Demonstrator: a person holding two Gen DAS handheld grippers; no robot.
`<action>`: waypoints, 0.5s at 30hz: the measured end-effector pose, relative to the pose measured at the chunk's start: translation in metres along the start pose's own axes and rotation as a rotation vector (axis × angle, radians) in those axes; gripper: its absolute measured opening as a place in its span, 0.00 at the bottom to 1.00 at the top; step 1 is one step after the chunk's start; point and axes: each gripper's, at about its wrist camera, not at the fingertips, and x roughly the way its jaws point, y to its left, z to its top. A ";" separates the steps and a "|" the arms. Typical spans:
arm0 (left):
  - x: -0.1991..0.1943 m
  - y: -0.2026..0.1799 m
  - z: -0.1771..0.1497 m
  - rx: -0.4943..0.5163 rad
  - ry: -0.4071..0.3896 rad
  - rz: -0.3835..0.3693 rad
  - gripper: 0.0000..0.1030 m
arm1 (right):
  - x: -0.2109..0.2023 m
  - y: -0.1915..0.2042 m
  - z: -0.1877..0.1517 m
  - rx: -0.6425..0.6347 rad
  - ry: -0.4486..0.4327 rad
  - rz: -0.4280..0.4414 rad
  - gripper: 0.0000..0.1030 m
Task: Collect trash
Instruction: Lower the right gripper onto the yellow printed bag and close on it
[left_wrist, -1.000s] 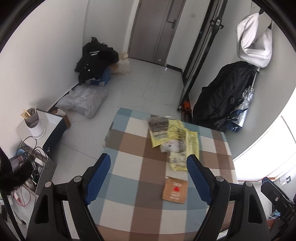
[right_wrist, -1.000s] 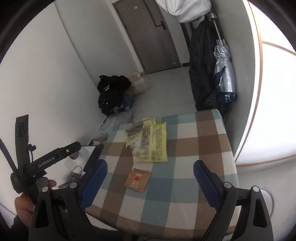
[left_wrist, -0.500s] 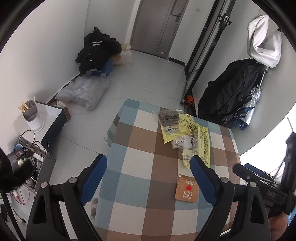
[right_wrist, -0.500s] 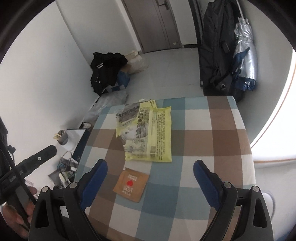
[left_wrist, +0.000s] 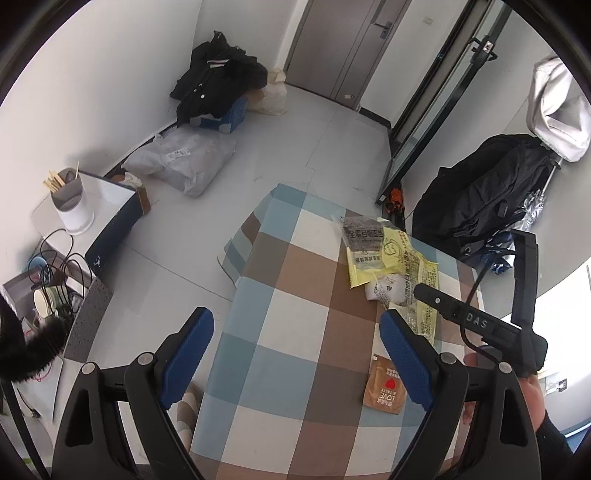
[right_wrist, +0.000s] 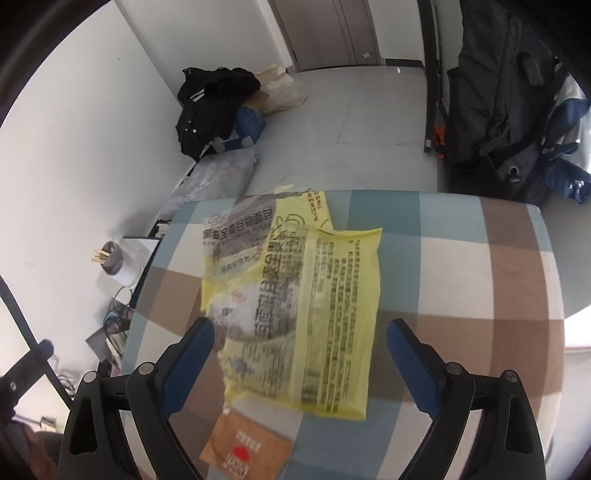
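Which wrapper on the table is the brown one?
The small brown packet with the red heart, lying flat by itself nearest the table's front edge. The other wrappers are yellow or clear and overlap in a pile farther back.

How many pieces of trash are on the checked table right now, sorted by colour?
Yellow printed bags: 2, the large yellow bag and the smaller yellow bag under it.
Grey printed wrapper: 1.
White crumpled wrapper: 1.
Brown packet with a red heart: 1.
Total: 5.
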 end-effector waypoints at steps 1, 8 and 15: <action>0.001 0.000 0.000 -0.003 0.005 0.000 0.87 | 0.004 -0.001 0.002 0.005 0.007 0.000 0.92; 0.009 0.000 0.000 0.001 0.043 0.001 0.87 | 0.021 -0.001 0.007 -0.001 0.054 -0.012 0.92; 0.012 0.003 0.000 -0.013 0.052 0.011 0.87 | 0.020 0.000 0.004 -0.015 0.063 -0.028 0.74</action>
